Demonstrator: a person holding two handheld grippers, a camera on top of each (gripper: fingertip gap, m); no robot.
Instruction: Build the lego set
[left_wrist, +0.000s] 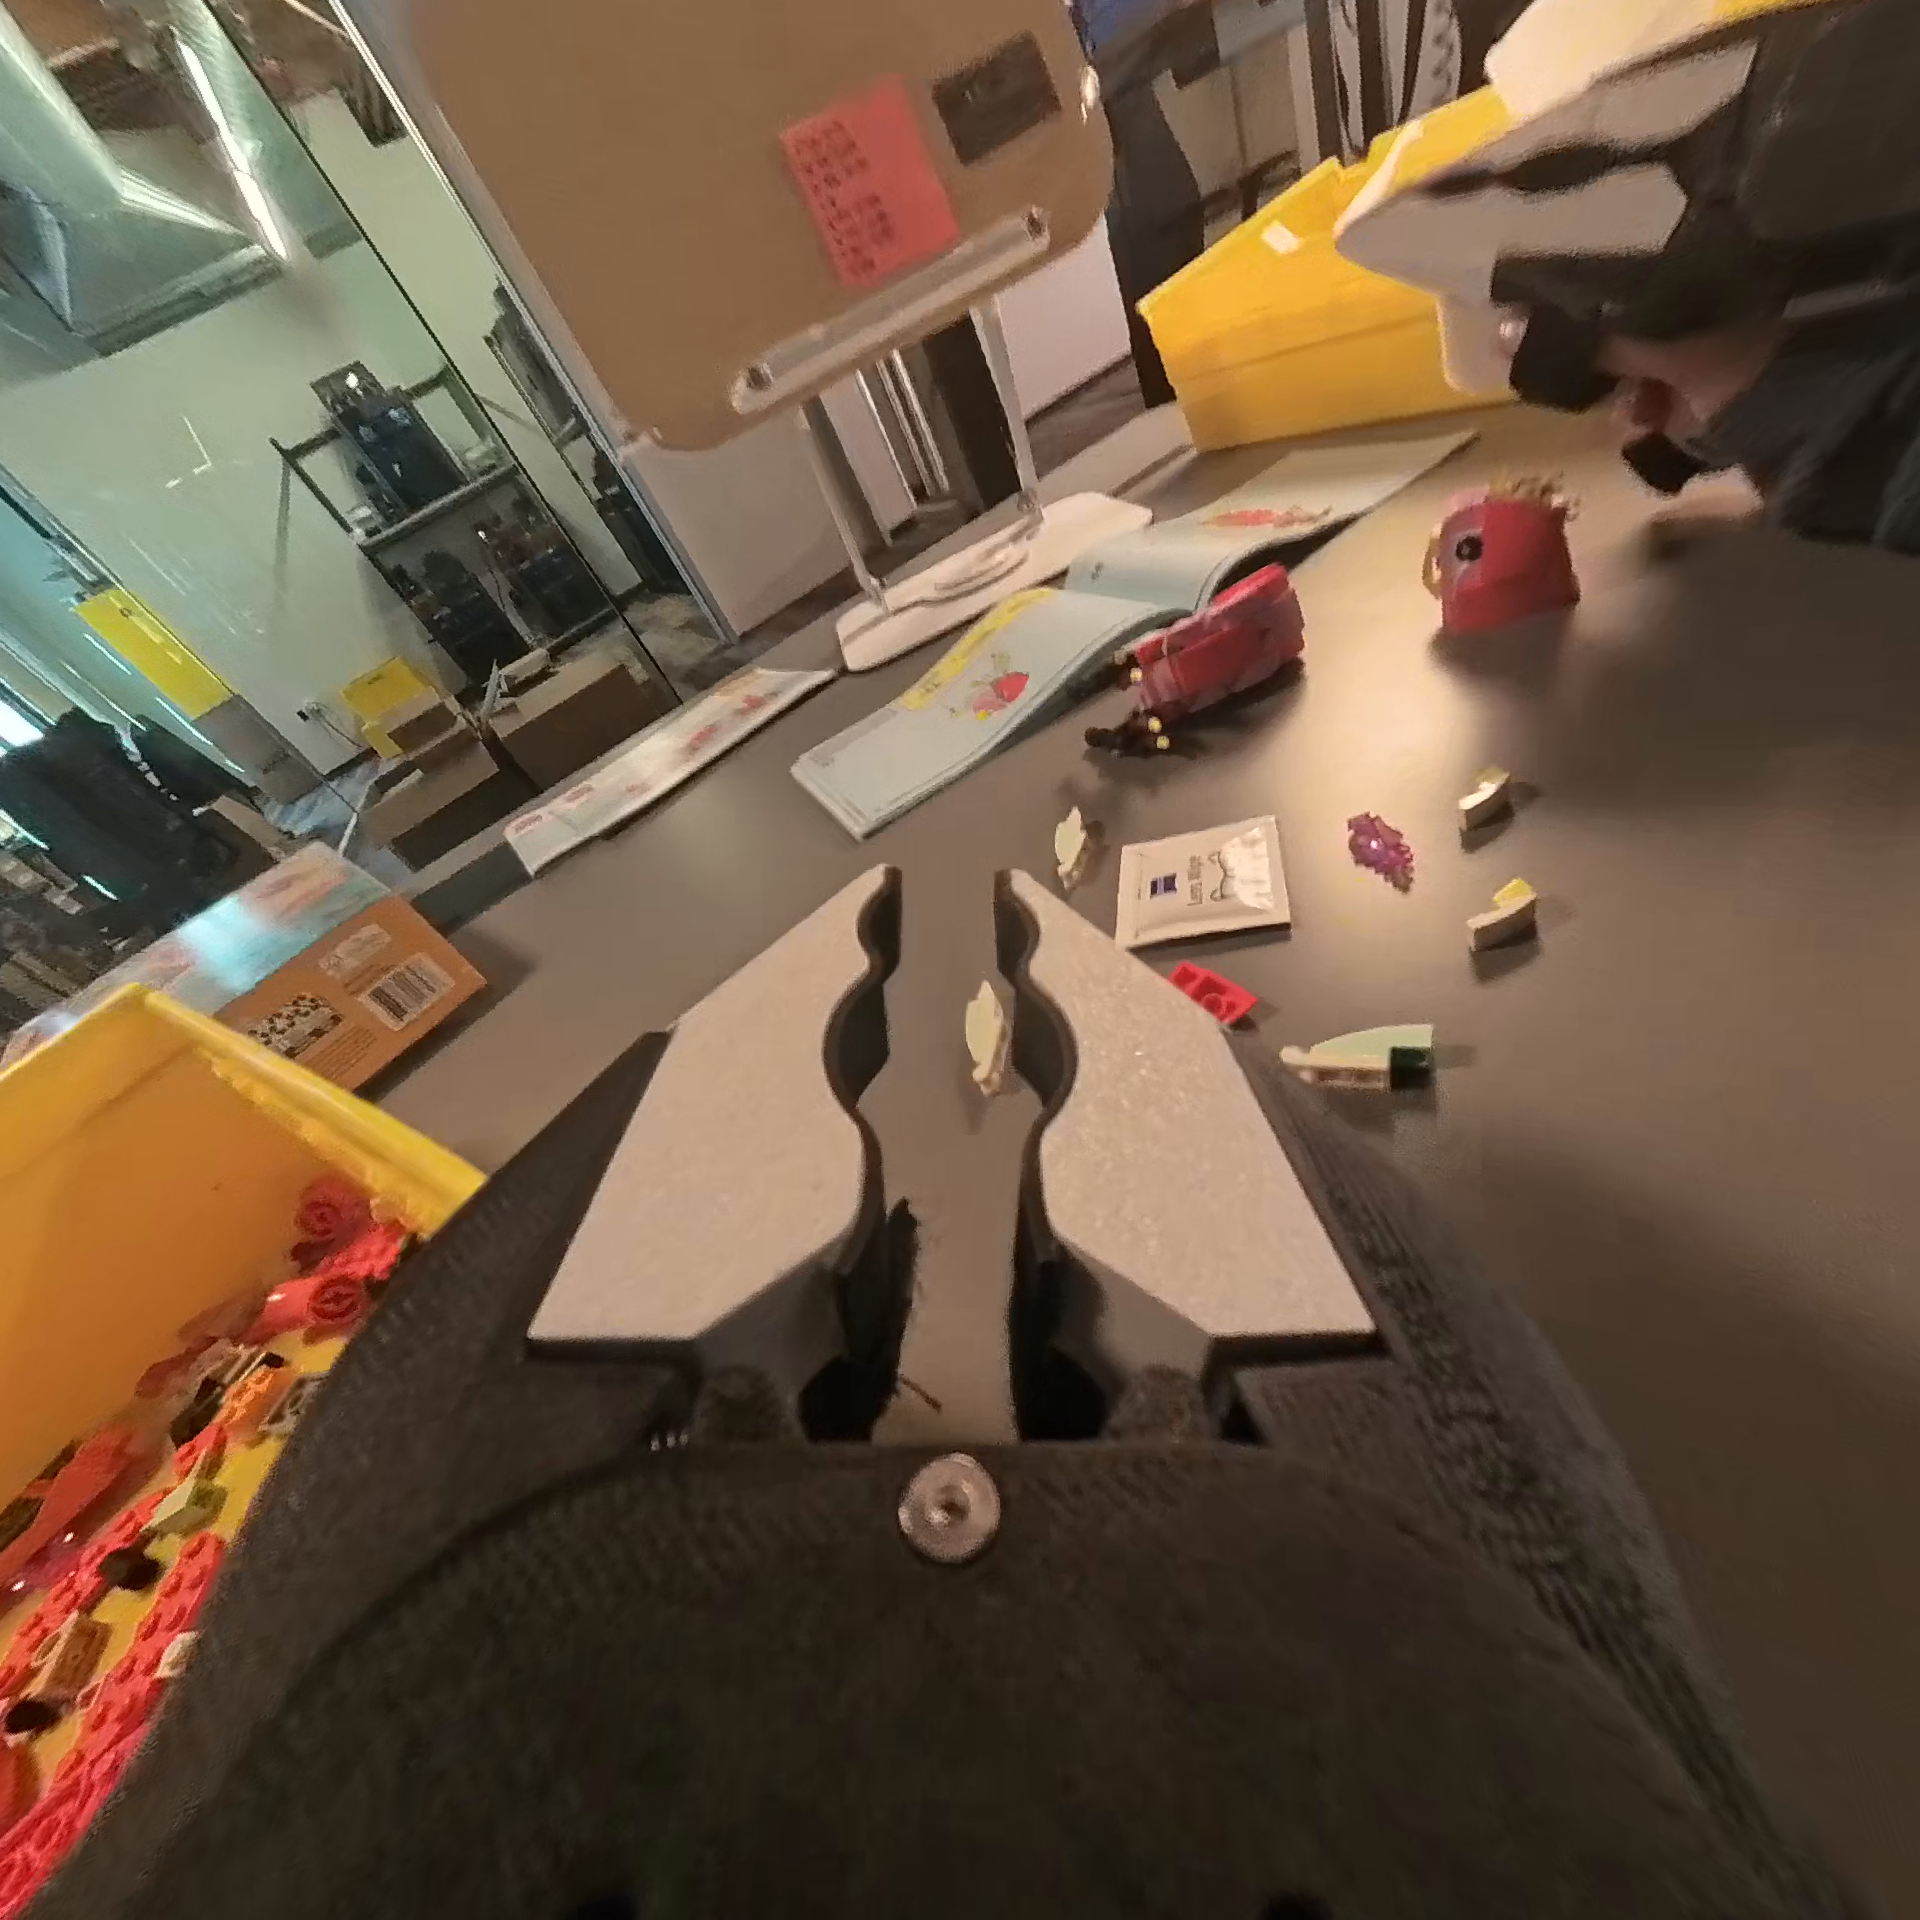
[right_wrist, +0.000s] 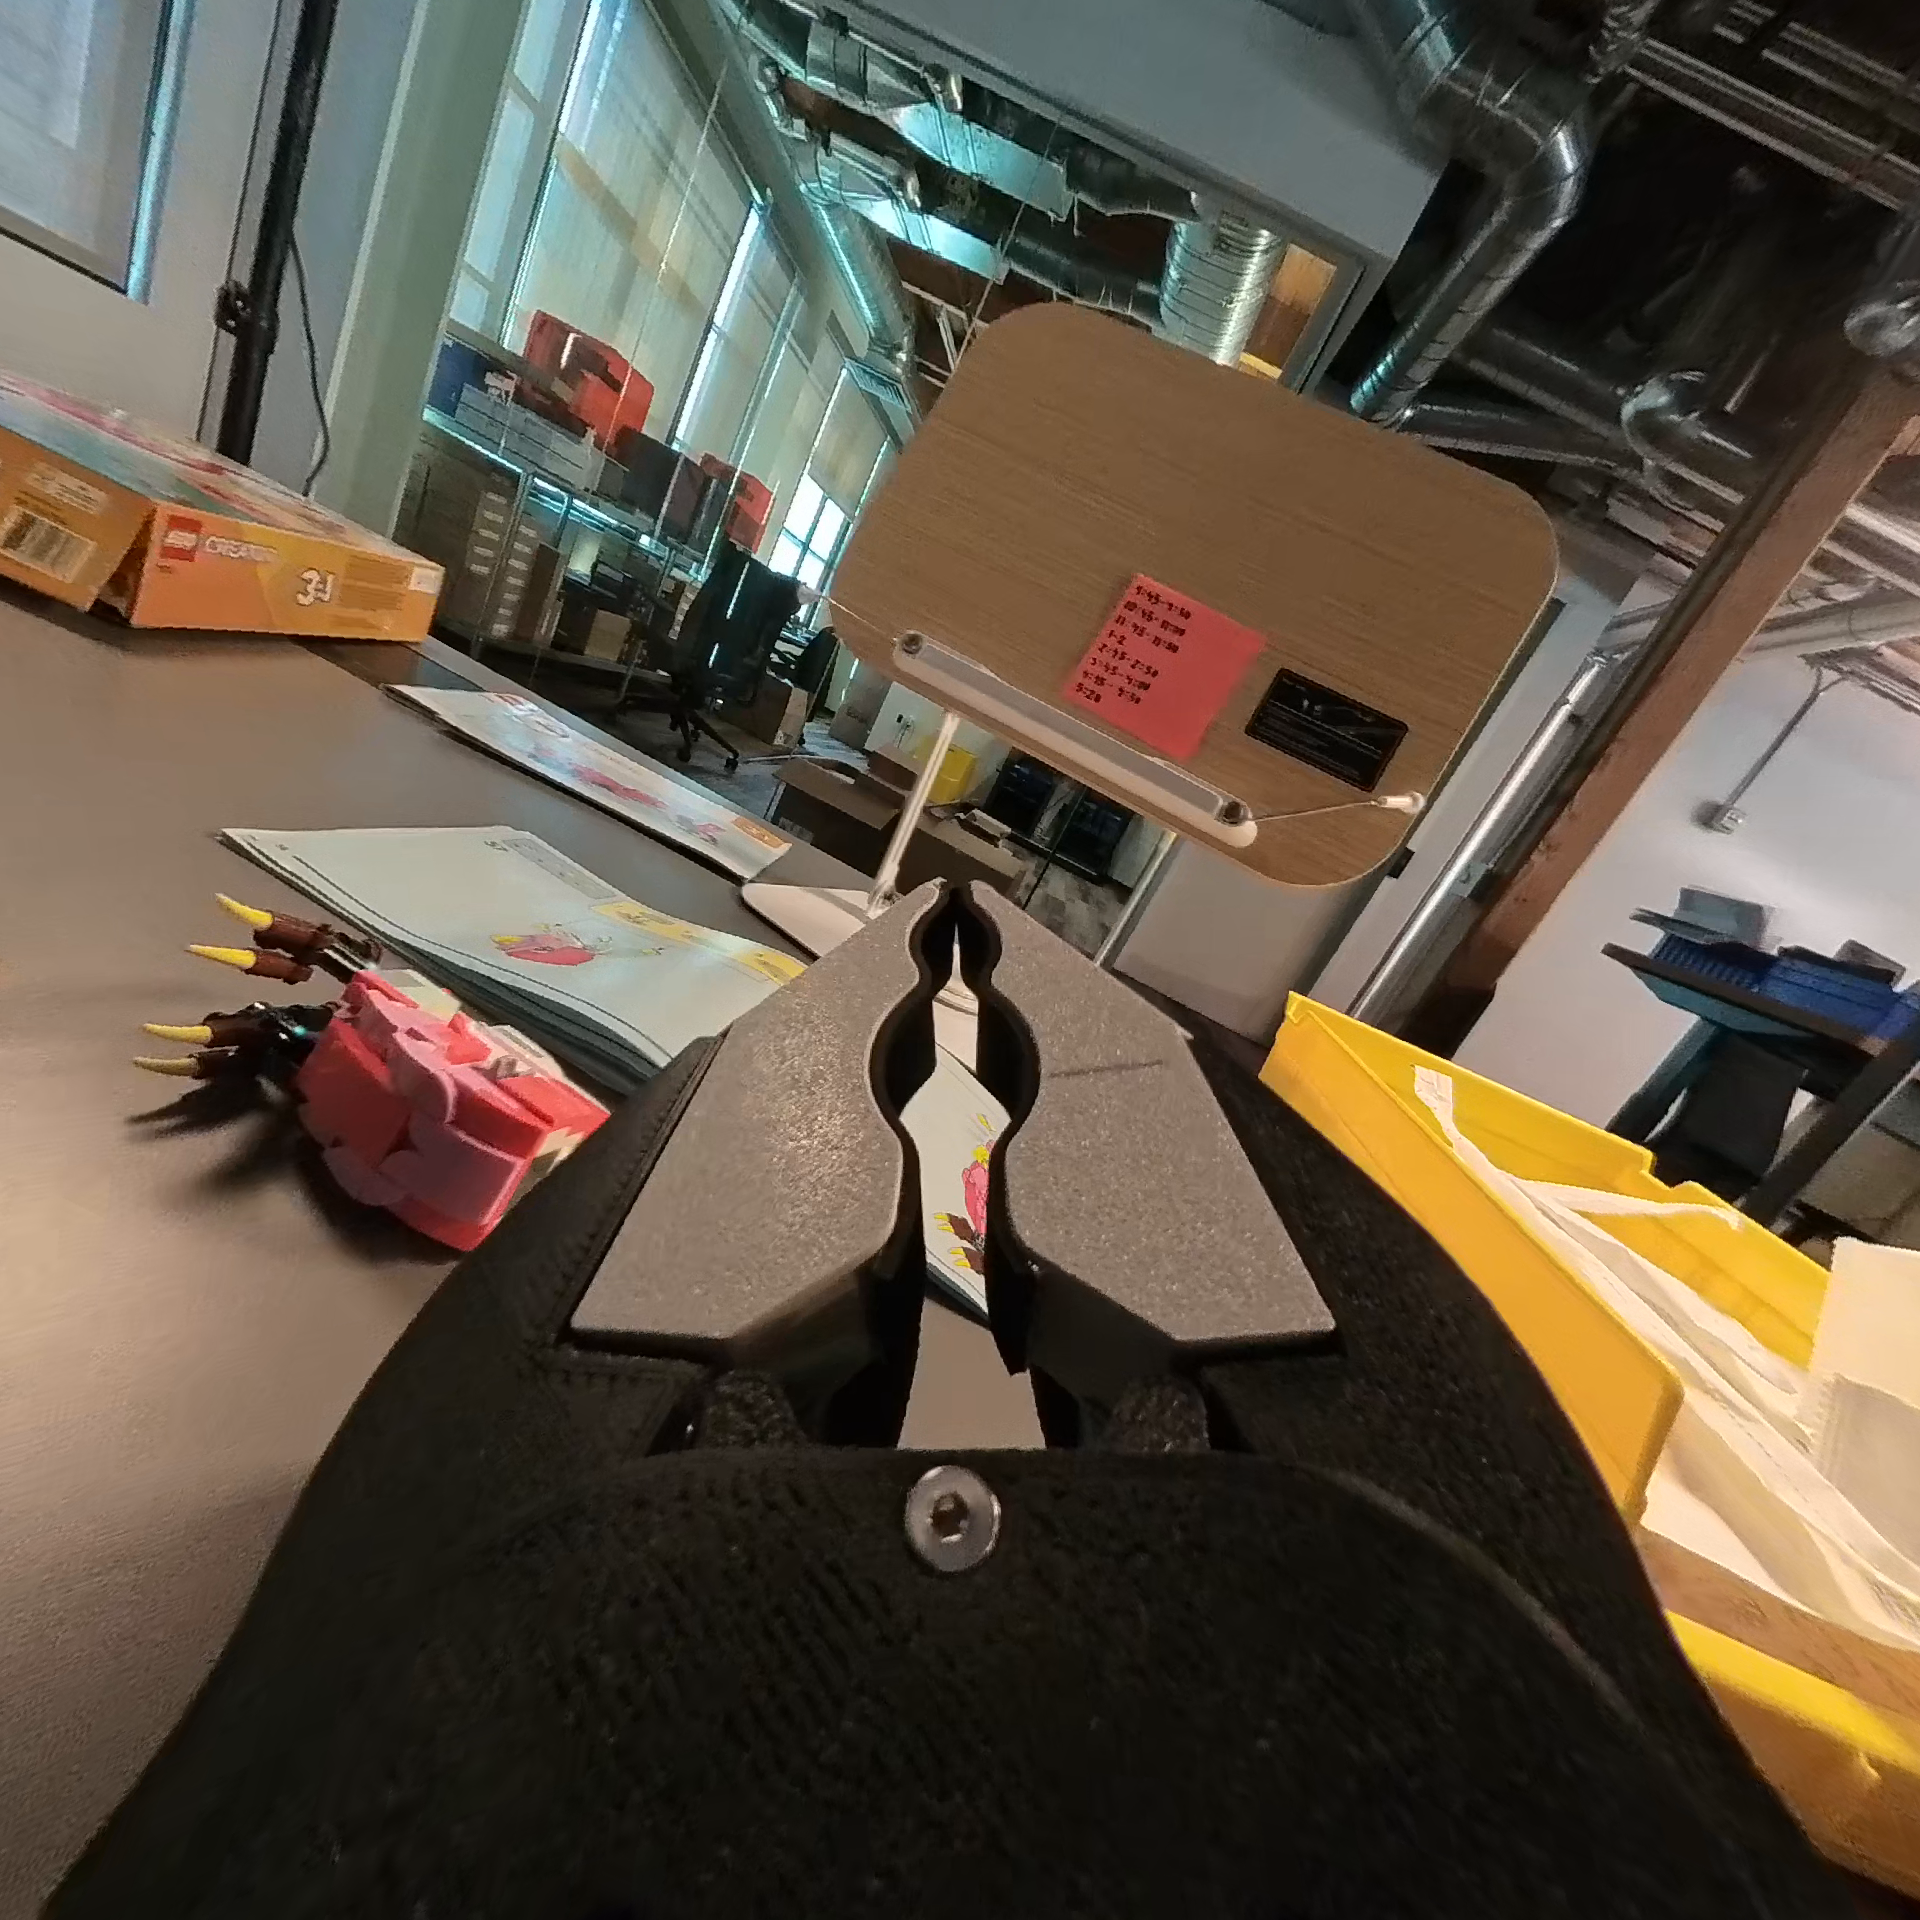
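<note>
The left gripper sits low over the dark desk, its grey fingers a little apart and clamped on nothing. A small pale, curved brick lies on the desk in the gap between them, close against the right-hand finger; whether it touches that finger I cannot tell. To that gripper's left stands a yellow bin with red bricks heaped inside. Just past the fingers lie a flat red plate, a pale wedge-shaped piece with a dark end, a white sachet, a purple crystal bit and two more small pale pieces. Farther on are an open instruction booklet, a red-and-pink brick body with clawed dark legs, and a red head-like piece. The right gripper hovers over the booklet with its fingers pressed together at the tips, empty. The pink body lies to its left, a second yellow bin of white bags to its right, and a wooden stand with a pink note beyond.
</note>
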